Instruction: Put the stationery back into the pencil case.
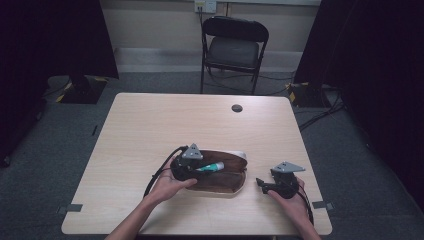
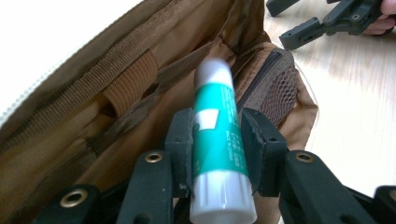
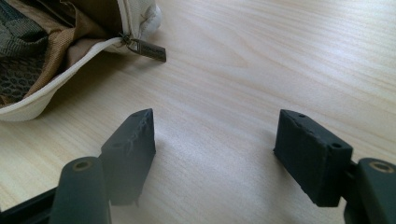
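An open brown pencil case (image 1: 225, 177) with a cream outer shell lies near the table's front edge. A green and white glue stick (image 2: 215, 140) is clamped between the jaws of my left gripper (image 2: 215, 149), which is shut on it just above the case's inner pockets; from above the glue stick (image 1: 211, 167) points right over the case, held by my left gripper (image 1: 190, 162). To the right of the case, my right gripper (image 3: 215, 149) rests low over bare wood, open with nothing between its jaws, and from above my right gripper (image 1: 265, 185) sits apart from the case.
The case has a mesh pocket (image 2: 280, 91), an elastic loop (image 2: 128, 81) and a metal zipper pull (image 3: 147, 48) lying on the table. A round cable hole (image 1: 237, 108) is at the table's far side. A black folding chair (image 1: 233, 47) stands behind the wooden table (image 1: 150, 120).
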